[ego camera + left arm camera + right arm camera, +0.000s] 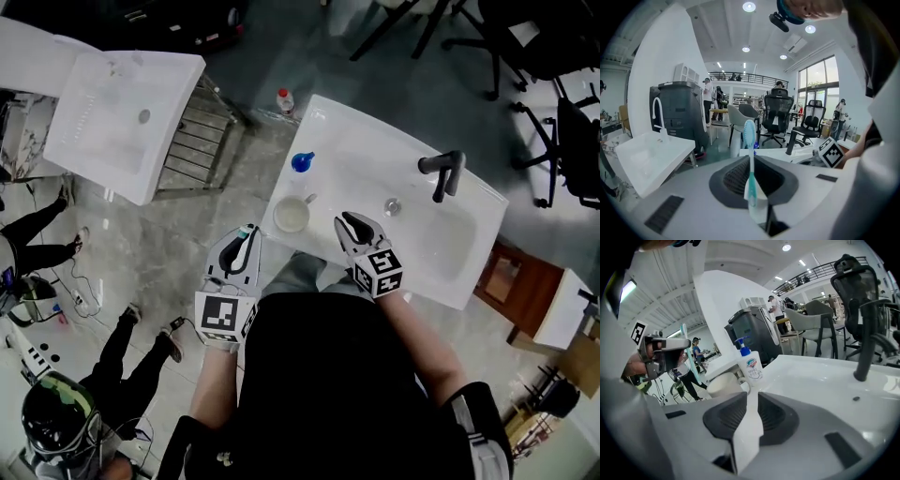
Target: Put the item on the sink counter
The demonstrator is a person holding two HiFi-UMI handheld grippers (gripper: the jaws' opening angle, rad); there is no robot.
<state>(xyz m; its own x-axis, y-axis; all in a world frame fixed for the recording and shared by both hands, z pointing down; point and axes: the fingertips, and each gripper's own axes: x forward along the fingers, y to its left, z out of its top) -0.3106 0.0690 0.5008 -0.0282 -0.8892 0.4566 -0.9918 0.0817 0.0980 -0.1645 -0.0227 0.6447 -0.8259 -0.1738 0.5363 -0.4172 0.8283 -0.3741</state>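
Observation:
A teal and white toothbrush (750,154) stands upright between the jaws of my left gripper (751,187), which is shut on its handle. In the head view that left gripper (248,232) hovers just off the left front corner of the white sink counter (366,155), close to a cream cup (292,216). My right gripper (345,222) is over the counter's front edge beside the basin, its jaws together and nothing in them. The right gripper view shows the right gripper (749,413) pointing at the cup (724,384) and the soap bottle (750,364).
A blue-pump soap bottle (302,162) stands behind the cup. A dark faucet (444,172) and a drain (393,204) are in the basin. A second white sink (122,112) stands at the left, a small bottle (285,100) on the floor, office chairs behind.

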